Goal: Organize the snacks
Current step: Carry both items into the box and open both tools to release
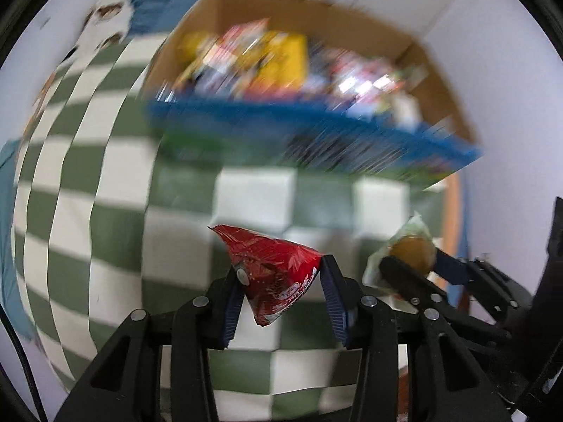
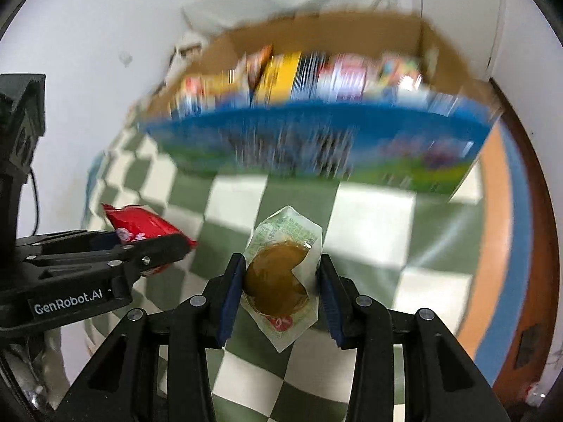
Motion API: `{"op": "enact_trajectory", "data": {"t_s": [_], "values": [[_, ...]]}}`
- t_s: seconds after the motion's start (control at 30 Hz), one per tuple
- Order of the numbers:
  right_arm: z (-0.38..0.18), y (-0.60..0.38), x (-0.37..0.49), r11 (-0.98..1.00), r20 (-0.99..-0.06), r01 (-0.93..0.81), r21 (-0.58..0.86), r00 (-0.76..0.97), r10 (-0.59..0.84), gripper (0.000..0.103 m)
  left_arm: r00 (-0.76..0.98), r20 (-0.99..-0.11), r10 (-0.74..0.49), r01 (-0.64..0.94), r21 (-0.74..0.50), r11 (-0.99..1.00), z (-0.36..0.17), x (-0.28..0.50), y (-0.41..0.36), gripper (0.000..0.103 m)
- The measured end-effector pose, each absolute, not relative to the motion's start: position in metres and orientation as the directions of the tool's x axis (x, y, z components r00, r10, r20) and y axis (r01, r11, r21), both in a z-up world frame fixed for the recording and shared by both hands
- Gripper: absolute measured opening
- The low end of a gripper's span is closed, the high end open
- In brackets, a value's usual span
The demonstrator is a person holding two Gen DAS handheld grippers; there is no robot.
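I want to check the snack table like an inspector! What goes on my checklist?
Surface: green and white checked cloth.
Job's things: red snack packet and clear-wrapped brown cake, both held; cardboard box with a blue front holds blurred packets.
Clutter: nothing seen on the cloth near the grippers.
Grippers: left gripper shut on the packet, right gripper shut on the cake.
Cables: thin black cable behind the left gripper.
Surroundings: white wall; orange and blue edging on the right.
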State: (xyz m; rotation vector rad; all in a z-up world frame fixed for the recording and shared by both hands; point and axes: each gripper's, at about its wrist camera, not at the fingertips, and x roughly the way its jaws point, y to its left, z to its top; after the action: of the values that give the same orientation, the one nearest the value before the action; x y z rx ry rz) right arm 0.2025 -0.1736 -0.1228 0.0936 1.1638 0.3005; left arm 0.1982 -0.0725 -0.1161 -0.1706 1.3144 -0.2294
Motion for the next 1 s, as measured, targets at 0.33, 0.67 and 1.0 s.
{"op": "enact_trajectory", "data": {"t_s": [0.33, 0.67, 1.0], "values": [[-0.058, -0.217, 0.328, 0.974, -0.852, -0.123, 0.191, 0.472, 0.227, 0.044, 0.301, -0.92, -0.252, 0.217, -0.191, 0.957, -0.055, 0.347, -0.086, 0.04], [-0.111, -0.232, 0.439, 0.985, -0.928, -0.035, 0.17, 0.329, 0.172, 0.046, 0.121, -0.978, -0.169, 0.175, -0.147, 0.974, -0.134, 0.458, -0.088, 0.041], [-0.13, -0.23, 0.458, 0.996, -0.962, 0.001, 0.095, 0.259, 0.091, 0.096, 0.14, -0.985, -0.103, 0.131, -0.084, 0.988, -0.151, 0.478, -0.074, 0.089]]}}
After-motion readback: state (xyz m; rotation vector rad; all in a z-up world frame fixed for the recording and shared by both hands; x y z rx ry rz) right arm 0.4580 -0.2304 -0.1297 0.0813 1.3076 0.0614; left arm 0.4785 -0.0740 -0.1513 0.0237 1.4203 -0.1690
